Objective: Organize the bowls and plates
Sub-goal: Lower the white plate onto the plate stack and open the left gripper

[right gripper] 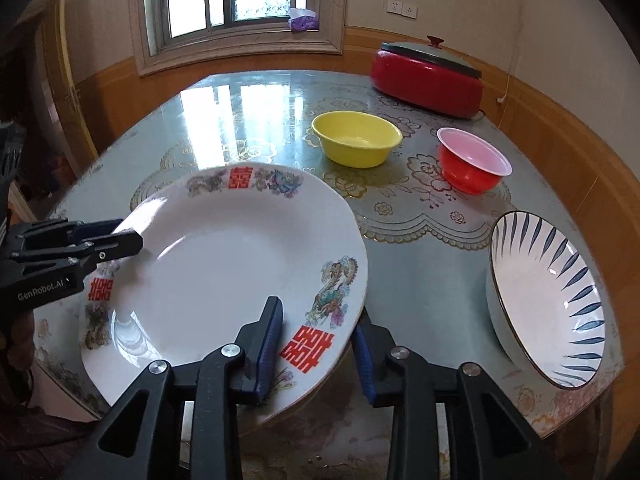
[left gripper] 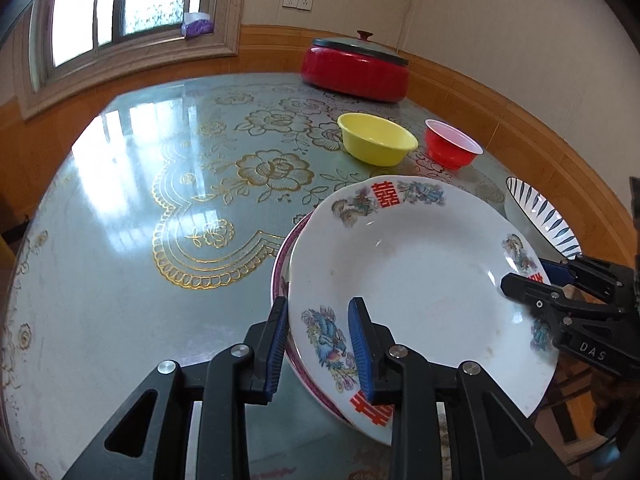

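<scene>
A white plate (left gripper: pixel 420 280) (right gripper: pixel 224 264) with red characters and bird prints lies tilted on a pink-rimmed plate (left gripper: pixel 280 268) near the table's front edge. My left gripper (left gripper: pixel 320 344) is shut on the white plate's near rim, one finger on top and one outside the edge. It enters the right wrist view from the left as the left gripper (right gripper: pixel 128 232). My right gripper (right gripper: pixel 318 352) straddles the opposite rim without pinching it, and it shows as the right gripper (left gripper: pixel 524 276) at the plate's right side. How much of the lower plate is covered I cannot tell.
A yellow bowl (left gripper: pixel 376 144) (right gripper: pixel 356 144) and a red bowl (left gripper: pixel 452 150) (right gripper: pixel 472 168) stand behind the plates. A blue-striped bowl (left gripper: pixel 540 216) (right gripper: pixel 544 296) leans at the right. A red lidded pot (left gripper: pixel 356 72) sits at the back. The glossy floral table (left gripper: pixel 160 160) stretches left.
</scene>
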Available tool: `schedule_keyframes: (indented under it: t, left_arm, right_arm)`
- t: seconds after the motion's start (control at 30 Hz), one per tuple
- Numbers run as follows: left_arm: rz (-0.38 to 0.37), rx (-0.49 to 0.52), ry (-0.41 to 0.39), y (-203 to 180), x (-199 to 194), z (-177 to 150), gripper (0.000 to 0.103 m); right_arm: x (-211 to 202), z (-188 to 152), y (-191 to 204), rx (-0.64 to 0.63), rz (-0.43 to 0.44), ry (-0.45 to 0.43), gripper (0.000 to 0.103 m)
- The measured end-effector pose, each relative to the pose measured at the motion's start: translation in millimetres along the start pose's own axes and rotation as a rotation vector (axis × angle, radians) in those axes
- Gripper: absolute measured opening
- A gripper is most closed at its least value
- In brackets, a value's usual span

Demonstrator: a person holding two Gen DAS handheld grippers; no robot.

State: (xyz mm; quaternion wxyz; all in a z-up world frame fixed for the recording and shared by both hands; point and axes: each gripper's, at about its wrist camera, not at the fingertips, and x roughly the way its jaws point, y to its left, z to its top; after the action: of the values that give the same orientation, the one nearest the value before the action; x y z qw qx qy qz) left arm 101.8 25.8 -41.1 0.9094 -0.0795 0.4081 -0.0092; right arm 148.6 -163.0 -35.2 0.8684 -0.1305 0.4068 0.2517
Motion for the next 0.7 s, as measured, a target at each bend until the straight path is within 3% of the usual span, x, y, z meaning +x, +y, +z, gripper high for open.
schedule_keyframes:
  t: [0.7]
  left_arm:
    - [0.027,-0.011,0.002,2,2,2,0.032]
  right_arm:
    - [7,-3,3,-0.006,-0.030,0.011,0.036]
